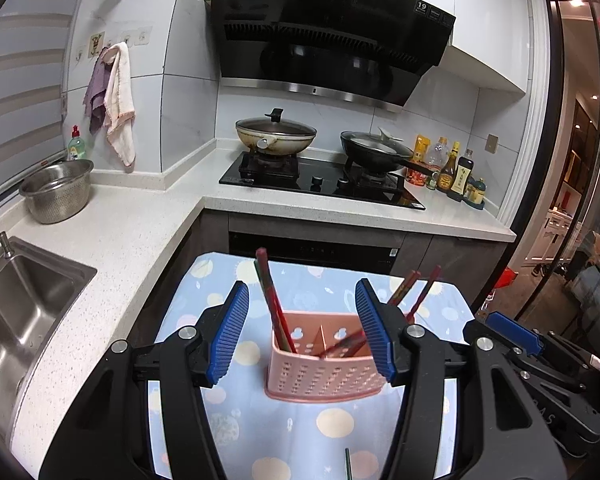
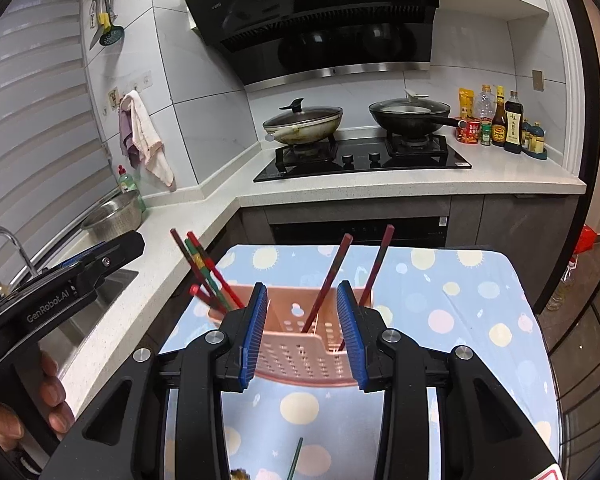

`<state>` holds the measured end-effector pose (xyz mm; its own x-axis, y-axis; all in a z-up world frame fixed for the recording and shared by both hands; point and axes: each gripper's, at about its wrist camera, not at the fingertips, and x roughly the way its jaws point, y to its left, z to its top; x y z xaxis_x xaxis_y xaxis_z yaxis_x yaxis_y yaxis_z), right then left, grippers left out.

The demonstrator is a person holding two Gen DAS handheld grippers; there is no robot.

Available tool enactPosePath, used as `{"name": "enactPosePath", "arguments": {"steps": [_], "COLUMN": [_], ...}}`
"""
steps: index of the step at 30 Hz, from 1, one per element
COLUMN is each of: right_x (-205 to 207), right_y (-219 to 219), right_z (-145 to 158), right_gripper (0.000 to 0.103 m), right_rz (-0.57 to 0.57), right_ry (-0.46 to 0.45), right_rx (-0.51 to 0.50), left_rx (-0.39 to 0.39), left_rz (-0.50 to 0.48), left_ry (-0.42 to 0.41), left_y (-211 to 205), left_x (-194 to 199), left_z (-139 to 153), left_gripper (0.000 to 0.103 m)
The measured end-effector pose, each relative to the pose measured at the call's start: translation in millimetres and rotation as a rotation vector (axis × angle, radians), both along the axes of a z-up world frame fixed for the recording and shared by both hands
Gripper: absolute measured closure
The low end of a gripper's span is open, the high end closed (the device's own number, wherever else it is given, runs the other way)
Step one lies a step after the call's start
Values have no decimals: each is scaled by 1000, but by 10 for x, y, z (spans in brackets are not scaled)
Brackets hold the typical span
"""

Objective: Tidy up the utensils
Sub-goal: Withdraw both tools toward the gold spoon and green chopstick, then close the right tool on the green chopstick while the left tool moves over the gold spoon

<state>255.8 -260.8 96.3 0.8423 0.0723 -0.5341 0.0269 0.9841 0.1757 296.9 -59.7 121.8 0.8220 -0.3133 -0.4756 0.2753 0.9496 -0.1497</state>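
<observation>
A pink perforated utensil holder (image 1: 320,372) (image 2: 300,344) with two compartments stands on a table with a blue dotted cloth (image 1: 332,432) (image 2: 440,304). Red chopsticks (image 1: 272,300) lean in its left compartment, and more red chopsticks (image 2: 332,280) lean in the right one. One green chopstick (image 1: 347,464) (image 2: 295,460) lies on the cloth near the front edge. My left gripper (image 1: 302,332) is open and empty, above and in front of the holder. My right gripper (image 2: 302,336) is open and empty, its fingers on either side of the holder's right part, whether touching it is unclear.
A white counter (image 1: 132,232) runs left and behind, with a steel sink (image 1: 20,312), a metal colander (image 1: 58,190), and a hob with two pans (image 1: 320,176). Bottles (image 1: 452,172) stand at the counter's right end. The right gripper's body (image 1: 532,360) lies right of the table.
</observation>
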Motion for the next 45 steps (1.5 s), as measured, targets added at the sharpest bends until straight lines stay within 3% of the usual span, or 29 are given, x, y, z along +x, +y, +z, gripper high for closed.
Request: {"name": "enactPosePath", "arguments": {"steps": [7, 17, 32, 45], "right_x": [-356, -864, -1620, -1747], "right_y": [108, 223, 468, 828], "right_z": [-145, -641, -1775, -2162], "right_gripper": [67, 67, 67, 67], "right_rz": [15, 32, 93, 186], "right_ry": [30, 148, 418, 505], "right_rx": [-17, 7, 30, -8], "left_rx": [13, 51, 87, 127], "left_rz": [-1, -11, 24, 26], "left_ry": [33, 139, 342, 449], "left_y": [87, 188, 389, 491], "left_x": [-319, -794, -1413, -1731], "left_z": [-198, -739, -1689, -2120], "left_gripper": [50, 50, 50, 50]}}
